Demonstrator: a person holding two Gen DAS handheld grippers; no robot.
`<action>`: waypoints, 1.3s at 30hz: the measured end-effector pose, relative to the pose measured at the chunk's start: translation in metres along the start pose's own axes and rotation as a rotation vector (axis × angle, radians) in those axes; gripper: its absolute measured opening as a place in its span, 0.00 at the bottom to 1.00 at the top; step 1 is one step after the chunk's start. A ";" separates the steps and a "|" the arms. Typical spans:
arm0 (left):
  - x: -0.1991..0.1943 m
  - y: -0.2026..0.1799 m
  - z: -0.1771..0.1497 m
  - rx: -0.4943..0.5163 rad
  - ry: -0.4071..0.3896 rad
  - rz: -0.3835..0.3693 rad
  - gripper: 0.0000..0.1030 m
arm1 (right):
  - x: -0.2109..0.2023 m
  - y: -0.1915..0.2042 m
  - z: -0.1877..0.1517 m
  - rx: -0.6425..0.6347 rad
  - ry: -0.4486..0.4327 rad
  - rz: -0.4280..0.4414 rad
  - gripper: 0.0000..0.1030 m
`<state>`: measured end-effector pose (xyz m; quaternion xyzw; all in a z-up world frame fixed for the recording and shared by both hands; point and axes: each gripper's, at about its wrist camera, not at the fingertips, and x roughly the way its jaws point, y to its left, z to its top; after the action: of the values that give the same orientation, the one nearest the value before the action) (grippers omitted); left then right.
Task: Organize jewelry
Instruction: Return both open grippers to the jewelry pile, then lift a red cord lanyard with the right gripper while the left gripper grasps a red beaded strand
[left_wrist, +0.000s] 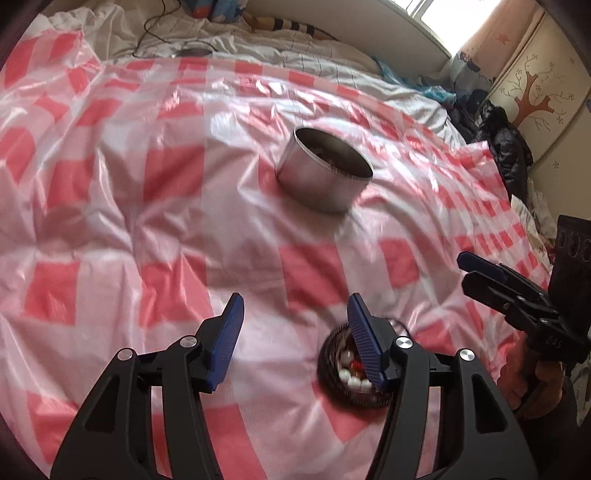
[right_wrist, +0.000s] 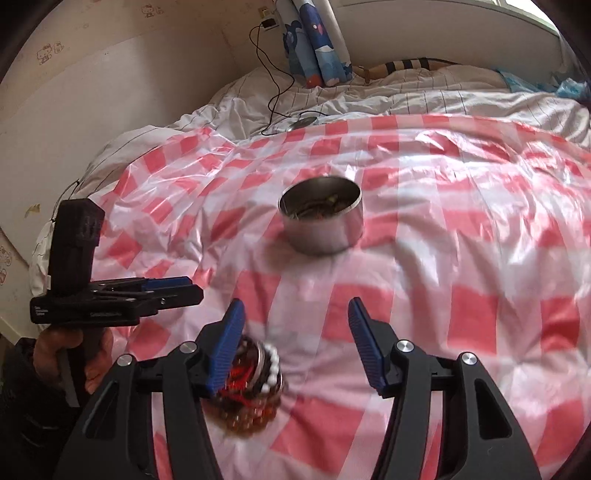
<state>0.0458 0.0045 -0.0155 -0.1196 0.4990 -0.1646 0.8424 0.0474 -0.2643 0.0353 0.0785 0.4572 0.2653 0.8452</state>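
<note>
Landmark: a round metal tin (left_wrist: 325, 173) is taken as reference; it stands open on the red-and-white checked plastic sheet (left_wrist: 110, 221) spread over a bed, and small dark items are seen inside it, too blurred to name.

Task's thing: a heap of beaded bracelets (left_wrist: 351, 369), dark, amber, red and white, is seen lying on the sheet on the near side of the tin, well apart from it and towards both cameras.

Key relation: the heap is found low between the two grippers. In the left wrist view it lies at the right-hand finger; in the right wrist view it lies at the left-hand finger. It is a rounded coil, so no clear long axis can be given. Neither hand is judged clearly nearer.

Left gripper (left_wrist: 295, 339): the fingers are held apart; nothing is clamped between them, though one pad overlaps the heap and touching cannot be told.

Right gripper (right_wrist: 295, 343): the fingers are likewise spread, with nothing clasped.

Pose: both grippers are pitched steeply down at the sheet, side by side, each gripped from below by a hand (right_wrist: 70, 354).

Next move, judged: one gripper would need to be shifted sideways so the heap is centred before closing.
</note>
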 end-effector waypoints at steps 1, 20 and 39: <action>0.004 -0.003 -0.008 0.004 0.016 0.001 0.54 | -0.005 -0.004 -0.014 0.035 -0.008 0.003 0.59; 0.028 -0.048 -0.006 0.238 -0.047 0.054 0.54 | -0.011 -0.022 -0.042 0.177 -0.057 0.067 0.63; -0.012 -0.003 -0.009 -0.020 -0.085 -0.026 0.57 | 0.021 0.059 -0.068 -0.237 0.081 0.053 0.03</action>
<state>0.0318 0.0063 -0.0096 -0.1413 0.4627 -0.1654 0.8594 -0.0214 -0.2110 0.0036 -0.0207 0.4542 0.3427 0.8221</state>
